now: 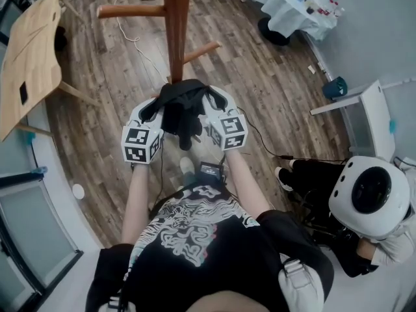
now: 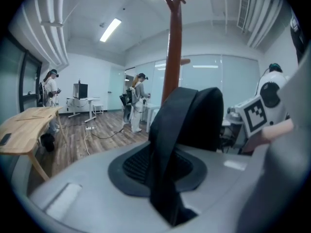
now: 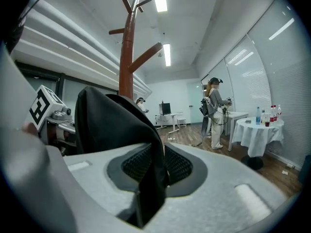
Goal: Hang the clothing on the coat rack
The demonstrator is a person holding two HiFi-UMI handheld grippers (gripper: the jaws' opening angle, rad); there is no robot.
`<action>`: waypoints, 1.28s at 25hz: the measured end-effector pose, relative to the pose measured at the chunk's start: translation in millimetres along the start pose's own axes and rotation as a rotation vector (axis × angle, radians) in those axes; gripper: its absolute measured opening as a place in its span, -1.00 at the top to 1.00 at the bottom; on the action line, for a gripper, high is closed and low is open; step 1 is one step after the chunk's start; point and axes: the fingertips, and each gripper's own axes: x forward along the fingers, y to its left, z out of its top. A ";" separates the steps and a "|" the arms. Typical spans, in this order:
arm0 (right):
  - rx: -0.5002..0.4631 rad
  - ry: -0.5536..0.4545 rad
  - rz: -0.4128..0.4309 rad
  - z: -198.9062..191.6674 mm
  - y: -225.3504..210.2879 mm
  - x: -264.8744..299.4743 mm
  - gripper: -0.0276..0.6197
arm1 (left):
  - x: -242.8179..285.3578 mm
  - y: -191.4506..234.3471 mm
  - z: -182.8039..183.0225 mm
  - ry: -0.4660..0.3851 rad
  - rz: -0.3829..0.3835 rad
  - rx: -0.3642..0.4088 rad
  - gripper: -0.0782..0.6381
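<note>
A black garment (image 1: 182, 109) hangs bunched between my two grippers, right in front of the brown wooden coat rack (image 1: 176, 31) and below its pegs. My left gripper (image 1: 156, 107) pinches the garment's left side; in the left gripper view the cloth (image 2: 184, 125) runs over the dark pad (image 2: 133, 166) into the narrow slot between the jaws. My right gripper (image 1: 212, 101) is at the garment's right side. In the right gripper view its jaws stand apart, with the cloth (image 3: 112, 125) lying loose across the pad (image 3: 181, 166). The rack's pole (image 3: 127, 57) rises just behind.
A rack peg (image 1: 130, 10) sticks out to the left and another (image 1: 201, 51) to the right. A wooden table (image 1: 29, 51) stands at the left, a white-clothed table (image 1: 292, 5) at the far right. A seated person in a white helmet (image 1: 370, 190) is close on the right.
</note>
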 end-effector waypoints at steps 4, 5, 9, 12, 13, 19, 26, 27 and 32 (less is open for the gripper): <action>0.010 0.009 -0.010 -1.1 -3.1 -8.2 0.65 | -2.0 -1.2 -7.8 0.039 -0.016 -0.024 0.43; 0.011 0.015 -0.014 -2.2 -3.1 -10.7 0.65 | -3.9 -2.1 -10.6 0.052 -0.024 -0.028 0.34; 0.029 0.065 -0.023 -12.5 -0.7 -20.9 0.55 | -14.0 -6.5 -17.6 0.071 -0.034 -0.028 0.26; 0.026 0.071 -0.034 -16.1 1.7 -29.8 0.55 | -18.5 -11.4 -23.5 0.077 -0.045 -0.038 0.21; 0.025 0.063 -0.038 -15.3 2.5 -34.3 0.55 | -20.0 -13.7 -26.3 0.084 -0.050 -0.046 0.17; -0.003 0.044 -0.051 -13.3 10.1 -61.6 0.57 | -33.2 -26.9 -36.7 0.098 -0.058 -0.056 0.06; -0.052 -0.008 -0.026 -4.7 31.6 -97.1 0.91 | -65.8 -36.7 -23.1 0.008 0.000 0.009 0.80; -0.061 -0.014 -0.028 -1.7 35.3 -102.1 0.92 | -71.9 -37.2 -21.2 0.001 0.013 0.022 0.80; -0.079 -0.054 -0.064 14.6 46.7 -131.5 0.91 | -97.2 -43.9 -11.9 -0.023 0.045 0.063 0.80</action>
